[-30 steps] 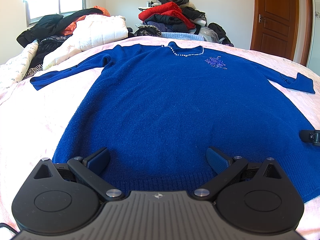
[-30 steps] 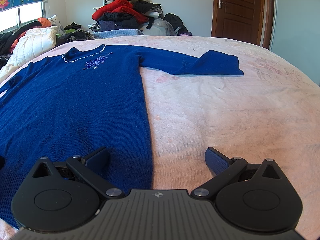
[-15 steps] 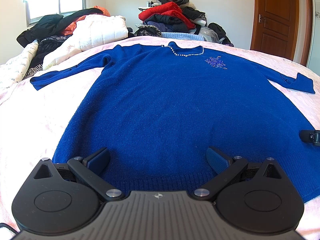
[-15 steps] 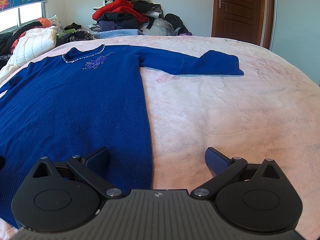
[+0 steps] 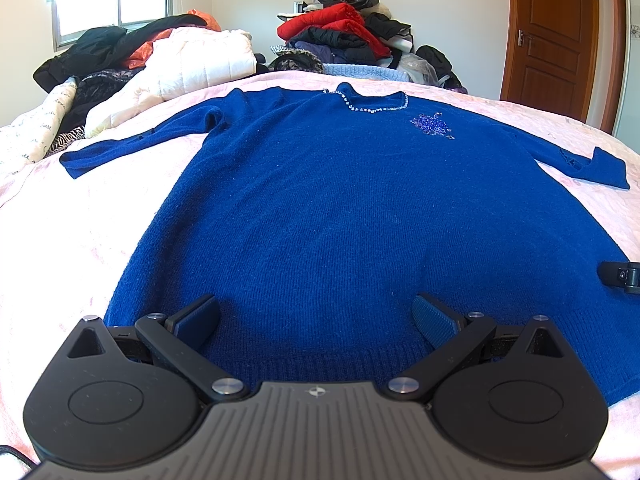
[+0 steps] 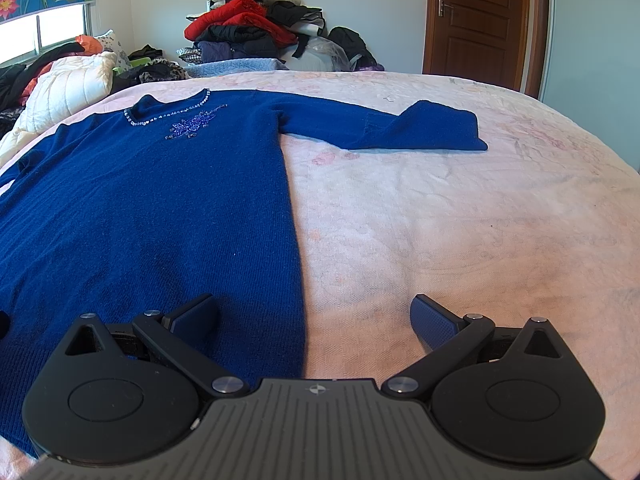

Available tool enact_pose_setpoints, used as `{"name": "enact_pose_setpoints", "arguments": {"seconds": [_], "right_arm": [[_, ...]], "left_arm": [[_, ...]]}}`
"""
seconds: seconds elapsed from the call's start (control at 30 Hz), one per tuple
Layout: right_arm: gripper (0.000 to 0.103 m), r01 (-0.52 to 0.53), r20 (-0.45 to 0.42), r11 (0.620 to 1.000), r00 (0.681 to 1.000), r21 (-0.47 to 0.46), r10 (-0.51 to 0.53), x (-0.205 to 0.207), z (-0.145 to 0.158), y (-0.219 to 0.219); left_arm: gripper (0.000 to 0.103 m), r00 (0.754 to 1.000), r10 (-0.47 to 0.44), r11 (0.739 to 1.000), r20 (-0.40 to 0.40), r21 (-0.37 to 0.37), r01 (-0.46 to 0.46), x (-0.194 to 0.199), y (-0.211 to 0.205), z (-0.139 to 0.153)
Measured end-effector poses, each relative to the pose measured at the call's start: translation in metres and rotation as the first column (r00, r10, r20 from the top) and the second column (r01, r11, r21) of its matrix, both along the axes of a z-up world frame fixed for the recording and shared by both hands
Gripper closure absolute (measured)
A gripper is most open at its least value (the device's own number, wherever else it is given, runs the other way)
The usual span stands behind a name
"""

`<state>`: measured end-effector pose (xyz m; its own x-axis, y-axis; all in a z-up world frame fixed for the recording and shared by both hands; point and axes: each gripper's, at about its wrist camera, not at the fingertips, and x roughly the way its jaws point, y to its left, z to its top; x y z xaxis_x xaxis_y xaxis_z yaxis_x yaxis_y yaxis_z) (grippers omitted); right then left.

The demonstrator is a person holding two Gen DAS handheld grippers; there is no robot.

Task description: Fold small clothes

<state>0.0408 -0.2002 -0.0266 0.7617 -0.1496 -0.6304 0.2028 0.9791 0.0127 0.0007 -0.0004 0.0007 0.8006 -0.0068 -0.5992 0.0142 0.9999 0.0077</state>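
A dark blue sweater [image 5: 340,216] with a beaded neckline lies flat on the pink bed, front up, both sleeves spread out. My left gripper [image 5: 316,316] hovers open over the middle of its hem, nothing between the fingers. My right gripper [image 6: 314,314] is open too, straddling the sweater's [image 6: 152,208] right side edge near the hem, left finger over the knit and right finger over bare sheet. The right sleeve [image 6: 400,130] stretches across the bed further back. A tip of the right gripper [image 5: 622,276] shows at the right rim of the left wrist view.
The pink bedspread [image 6: 460,220] spreads wide to the right of the sweater. A pile of clothes [image 5: 348,36] rises at the far end, and a white quilted jacket [image 5: 188,68] with dark garments lies at the far left. A brown door [image 6: 478,20] stands behind.
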Motion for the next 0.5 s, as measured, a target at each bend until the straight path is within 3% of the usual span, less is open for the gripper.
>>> {"name": "enact_pose_setpoints", "arguments": {"seconds": [0.5], "right_arm": [[0.0,0.0,-0.001,1.0,1.0,0.0,0.0,0.0,0.0007,-0.0013]], "left_arm": [[0.0,1.0,-0.003,1.0,-0.009,0.006,0.003,0.0024,0.0009,0.0013]]}}
